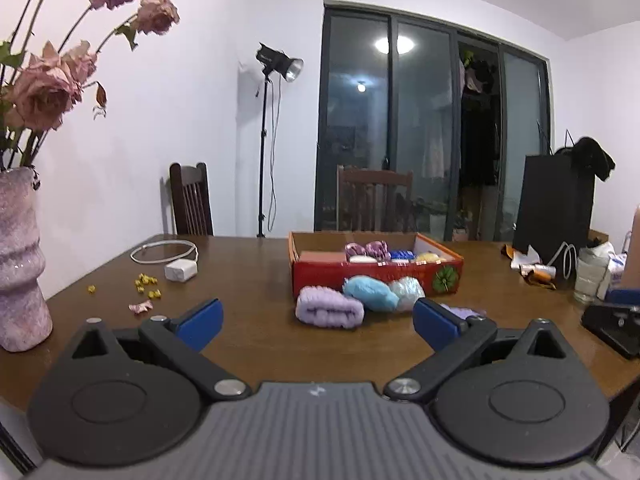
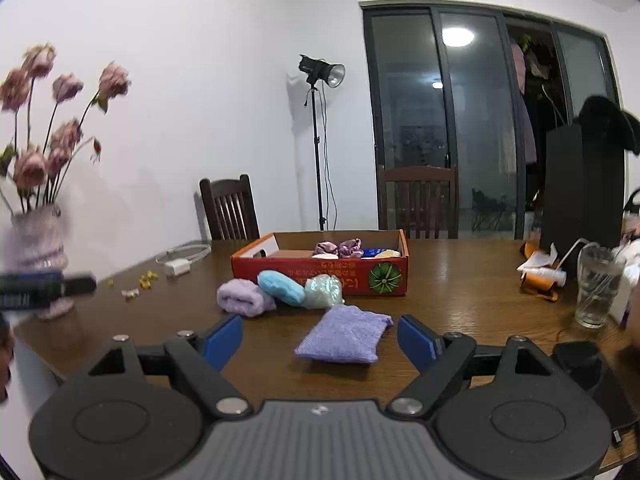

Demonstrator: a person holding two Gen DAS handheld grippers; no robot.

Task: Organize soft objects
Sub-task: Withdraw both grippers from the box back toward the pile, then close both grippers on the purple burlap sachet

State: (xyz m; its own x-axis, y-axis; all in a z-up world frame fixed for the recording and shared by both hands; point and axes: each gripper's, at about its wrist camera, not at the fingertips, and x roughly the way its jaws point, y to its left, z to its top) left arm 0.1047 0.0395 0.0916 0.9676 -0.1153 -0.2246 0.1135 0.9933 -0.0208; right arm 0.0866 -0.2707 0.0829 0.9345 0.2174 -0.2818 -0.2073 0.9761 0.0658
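Note:
A red cardboard box (image 1: pixel 376 277) (image 2: pixel 320 276) stands mid-table with scrunchies and small soft items inside. In front of it lie a rolled lilac towel (image 1: pixel 330 307) (image 2: pixel 245 298), a light blue roll (image 1: pixel 370 293) (image 2: pixel 281 287) and a pale bundle in clear plastic (image 1: pixel 407 293) (image 2: pixel 323 291). A flat lilac cloth (image 2: pixel 346 334) lies nearer, just ahead of my right gripper (image 2: pixel 320 340), which is open and empty. My left gripper (image 1: pixel 318 322) is wide open and empty, short of the lilac towel.
A pink vase of dried roses (image 1: pixel 20 256) (image 2: pixel 38 248) stands at the table's left edge. White charger and cable (image 1: pixel 181 269), yellow bits (image 1: pixel 146 284), a glass (image 2: pixel 598 284), a black box (image 2: pixel 582 184), wrappers (image 2: pixel 540 272) and a dark device (image 1: pixel 614 328) lie around. Chairs stand behind the table.

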